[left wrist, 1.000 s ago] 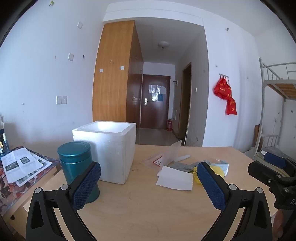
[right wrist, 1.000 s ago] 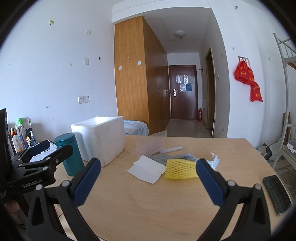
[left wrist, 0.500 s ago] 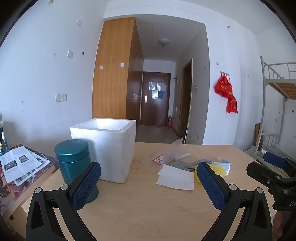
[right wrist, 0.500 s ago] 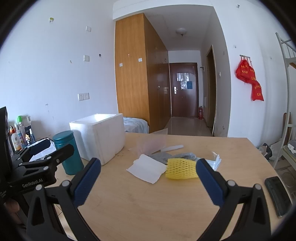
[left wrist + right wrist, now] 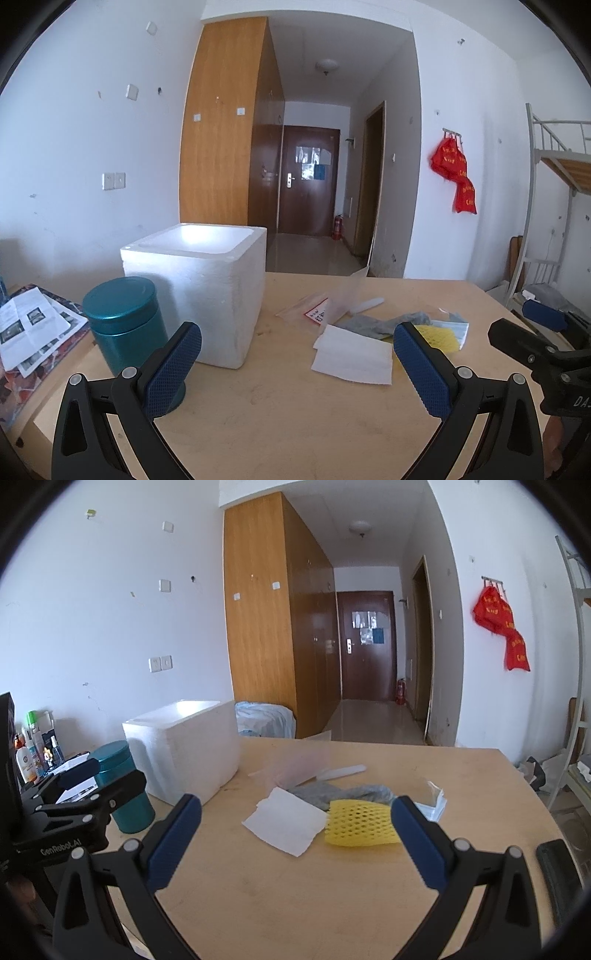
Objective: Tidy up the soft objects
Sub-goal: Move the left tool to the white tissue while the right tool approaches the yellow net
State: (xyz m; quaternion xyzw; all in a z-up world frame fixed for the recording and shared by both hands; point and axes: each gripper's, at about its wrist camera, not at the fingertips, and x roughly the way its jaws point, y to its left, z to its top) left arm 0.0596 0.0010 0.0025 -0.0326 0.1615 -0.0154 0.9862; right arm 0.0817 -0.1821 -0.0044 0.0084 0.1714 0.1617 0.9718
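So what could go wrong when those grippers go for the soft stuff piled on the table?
The yellow foam net, white tissue and grey cloth overlap, so a grab at one could drag along another. The clear plastic bag looks light and might slide away instead of being caught. Both the left gripper and right gripper are open and side by side, so they could bump heading for the same pile.
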